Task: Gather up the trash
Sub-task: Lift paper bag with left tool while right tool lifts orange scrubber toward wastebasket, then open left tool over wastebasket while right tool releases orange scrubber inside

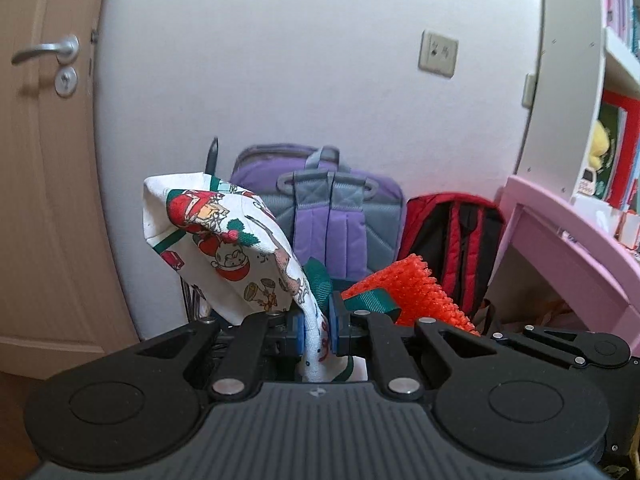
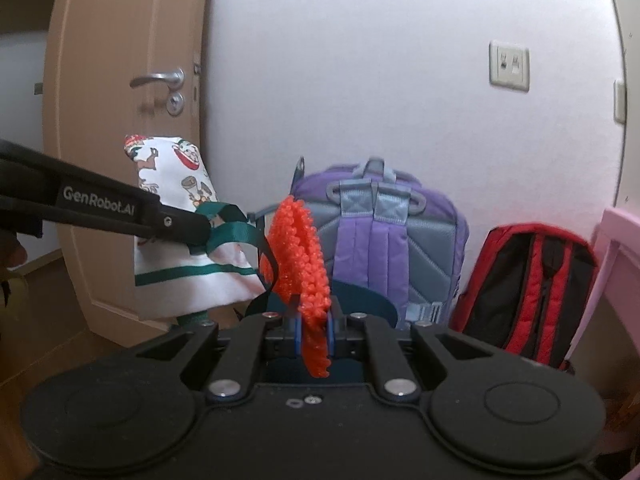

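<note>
Printed cloth bag (image 1: 224, 248) vanishing below into the clamped left gripper (image 1: 316, 332), its lower part hidden. Pink desk (image 1: 560, 240) cut by the right edge. Book spines (image 1: 624, 20) upper right too blurred to read.

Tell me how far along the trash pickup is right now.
Done so far: both pickups look made. In hand: the left gripper is shut on the edge of a printed cloth bag, and the right gripper is shut on a bright orange mesh piece, both held up in front of the backpacks. Left: getting the orange piece into the bag; neither view shows it inside yet.
</note>
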`<action>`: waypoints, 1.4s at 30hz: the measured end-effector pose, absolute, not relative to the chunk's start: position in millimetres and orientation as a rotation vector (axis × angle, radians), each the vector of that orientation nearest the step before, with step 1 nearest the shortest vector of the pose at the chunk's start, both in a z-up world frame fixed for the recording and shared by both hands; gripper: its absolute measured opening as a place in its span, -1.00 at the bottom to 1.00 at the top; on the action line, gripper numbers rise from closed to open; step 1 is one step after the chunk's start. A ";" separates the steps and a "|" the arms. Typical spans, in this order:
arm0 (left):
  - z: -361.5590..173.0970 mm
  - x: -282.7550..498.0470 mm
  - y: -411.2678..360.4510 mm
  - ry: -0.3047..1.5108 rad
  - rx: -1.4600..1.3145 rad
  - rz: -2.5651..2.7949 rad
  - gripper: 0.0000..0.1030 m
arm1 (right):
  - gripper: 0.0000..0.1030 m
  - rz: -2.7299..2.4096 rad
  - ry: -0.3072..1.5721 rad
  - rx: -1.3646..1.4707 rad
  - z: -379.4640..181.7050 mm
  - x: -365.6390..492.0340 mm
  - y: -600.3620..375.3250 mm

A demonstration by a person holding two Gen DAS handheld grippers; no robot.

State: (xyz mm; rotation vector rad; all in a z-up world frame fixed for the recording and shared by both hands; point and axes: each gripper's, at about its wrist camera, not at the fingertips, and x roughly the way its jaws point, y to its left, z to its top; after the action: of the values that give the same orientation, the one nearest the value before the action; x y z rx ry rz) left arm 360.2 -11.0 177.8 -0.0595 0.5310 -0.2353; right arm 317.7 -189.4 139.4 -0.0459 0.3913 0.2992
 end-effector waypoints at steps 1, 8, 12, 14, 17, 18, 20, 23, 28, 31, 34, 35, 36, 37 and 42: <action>172.9 366.6 -11.1 0.542 -0.062 -0.233 -0.78 | -0.79 0.300 0.404 -0.048 134.9 323.9 -189.1; 128.5 408.5 -12.3 0.646 -0.054 -0.227 -0.78 | -0.78 0.330 0.499 -0.060 102.5 358.8 -184.6; 104.2 425.4 -17.3 0.708 -0.024 -0.242 -0.78 | -0.77 0.344 0.540 -0.081 87.2 371.5 -178.6; 94.4 432.1 -20.3 0.739 -0.012 -0.249 -0.78 | -0.74 0.358 0.562 -0.092 81.7 376.5 -175.2; 81.2 440.0 -24.7 0.784 0.006 -0.258 -0.78 | -0.68 0.367 0.583 -0.116 75.0 382.4 -170.4; 77.3 442.5 -26.3 0.797 0.015 -0.260 -0.77 | -0.68 0.367 0.591 -0.121 73.0 383.7 -169.7; 69.8 446.5 -27.7 0.821 0.021 -0.264 -0.77 | -0.68 0.364 0.600 -0.130 70.4 386.8 -168.8; 63.5 453.6 -29.8 0.841 0.022 -0.262 -0.77 | -0.63 0.362 0.618 -0.143 66.6 391.3 -169.6; 56.5 457.8 -29.4 0.869 0.019 -0.250 -0.69 | -0.51 0.351 0.625 -0.162 63.8 393.5 -172.6; 57.1 455.3 -27.6 0.873 0.009 -0.247 -0.62 | -0.49 0.353 0.628 -0.159 64.6 393.6 -174.9; 63.1 448.2 -26.0 0.856 0.006 -0.246 -0.34 | -0.47 0.349 0.624 -0.155 67.4 389.6 -177.5; 65.8 445.0 -25.7 0.848 0.006 -0.244 -0.19 | -0.47 0.347 0.622 -0.150 69.1 387.1 -178.8; 69.6 440.7 -24.9 0.836 0.004 -0.242 -0.04 | -0.47 0.346 0.621 -0.147 70.8 385.4 -180.0; 73.1 437.0 -24.3 0.827 0.001 -0.240 0.02 | -0.46 0.345 0.617 -0.143 73.2 382.3 -181.4; 92.2 413.5 -21.4 0.802 -0.014 -0.229 0.07 | -0.45 0.348 0.601 -0.118 88.0 361.1 -188.7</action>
State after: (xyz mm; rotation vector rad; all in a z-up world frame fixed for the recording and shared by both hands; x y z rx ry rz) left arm 413.5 -21.4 92.2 -0.0137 0.8021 -0.2287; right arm 361.1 -188.7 88.0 -0.1181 0.6007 0.3485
